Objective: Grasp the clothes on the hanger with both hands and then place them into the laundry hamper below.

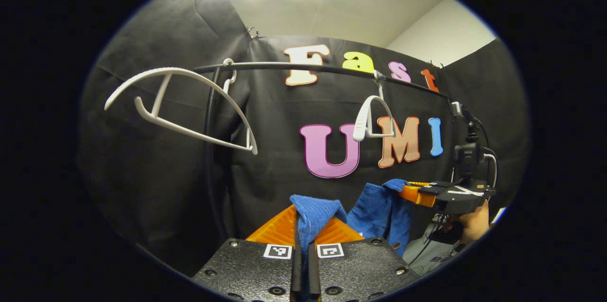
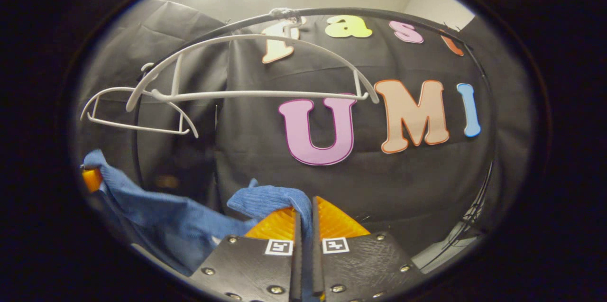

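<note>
Blue, nubby knit cloth [image 1: 379,209] is the thing here, some soft garment with a towel-like texture, stretched between both tools and hanging below the rail, clear of the hangers. In the left gripper view, the left tool [image 1: 303,219] has its two fingers closed tight on a bunched fold of that cloth, which pokes up between the ribbed finger faces. Farther right in the same view, the right tool [image 1: 417,194] pinches the other end, with a hand [image 1: 474,226] wrapped around its handle and some cables trailing behind it.

In the right gripper view, the right tool's own fingers are closed too, with a blue fold squeezed in the narrow gap, and the cloth sags away to the left toward the other tool.

Above everything runs a thin dark metal rail [image 1: 322,68]. Two bare white plastic hangers hang from it: a wide curved one [image 1: 189,103] on the left and a second one [image 1: 372,117] seen nearly edge-on. In the right gripper view, the second one [image 2: 256,67] spans wide. The wall behind is wrinkled black cloth [image 1: 156,183]. A pale strip at the bottom right might be the floor, hard to say.
</note>
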Motion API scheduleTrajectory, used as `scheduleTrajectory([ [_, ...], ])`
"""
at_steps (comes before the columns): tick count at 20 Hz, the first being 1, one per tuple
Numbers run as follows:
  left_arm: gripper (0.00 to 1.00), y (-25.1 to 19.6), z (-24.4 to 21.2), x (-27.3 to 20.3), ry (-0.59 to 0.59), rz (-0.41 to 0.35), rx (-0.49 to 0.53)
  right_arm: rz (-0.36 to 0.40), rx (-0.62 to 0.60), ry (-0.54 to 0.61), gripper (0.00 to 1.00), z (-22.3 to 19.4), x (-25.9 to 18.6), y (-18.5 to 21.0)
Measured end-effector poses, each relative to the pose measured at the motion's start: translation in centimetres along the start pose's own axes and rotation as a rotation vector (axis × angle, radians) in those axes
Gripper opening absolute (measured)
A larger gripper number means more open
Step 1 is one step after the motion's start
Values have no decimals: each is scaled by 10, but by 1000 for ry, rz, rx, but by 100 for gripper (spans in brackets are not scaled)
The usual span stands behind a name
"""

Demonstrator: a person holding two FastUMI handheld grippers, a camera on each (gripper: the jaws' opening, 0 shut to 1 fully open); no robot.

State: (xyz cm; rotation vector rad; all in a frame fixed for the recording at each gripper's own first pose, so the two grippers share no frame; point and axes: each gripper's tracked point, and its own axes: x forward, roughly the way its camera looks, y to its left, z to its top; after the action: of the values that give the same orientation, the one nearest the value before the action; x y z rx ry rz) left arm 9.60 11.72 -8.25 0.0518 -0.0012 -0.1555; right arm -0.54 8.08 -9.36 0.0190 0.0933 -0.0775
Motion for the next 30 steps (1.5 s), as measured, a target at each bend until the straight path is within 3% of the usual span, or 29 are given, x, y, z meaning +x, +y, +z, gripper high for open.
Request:
scheduleTrajectory([
  [7,5,-33,7,7,-13,-49,-19,-86,14,-81,8,40,-49,-27],
  [20,2,-161,48,68,-76,-206,-48,-171,60,-171,9,92,-71,-90],
  [26,2,-196,60,103,-138,-207,-69,-212,67,-217,8,106,-58,-115],
  [30,2,-196,46,121,-158,-180,-77,-195,125,-194,8,85,-39,-120],
])
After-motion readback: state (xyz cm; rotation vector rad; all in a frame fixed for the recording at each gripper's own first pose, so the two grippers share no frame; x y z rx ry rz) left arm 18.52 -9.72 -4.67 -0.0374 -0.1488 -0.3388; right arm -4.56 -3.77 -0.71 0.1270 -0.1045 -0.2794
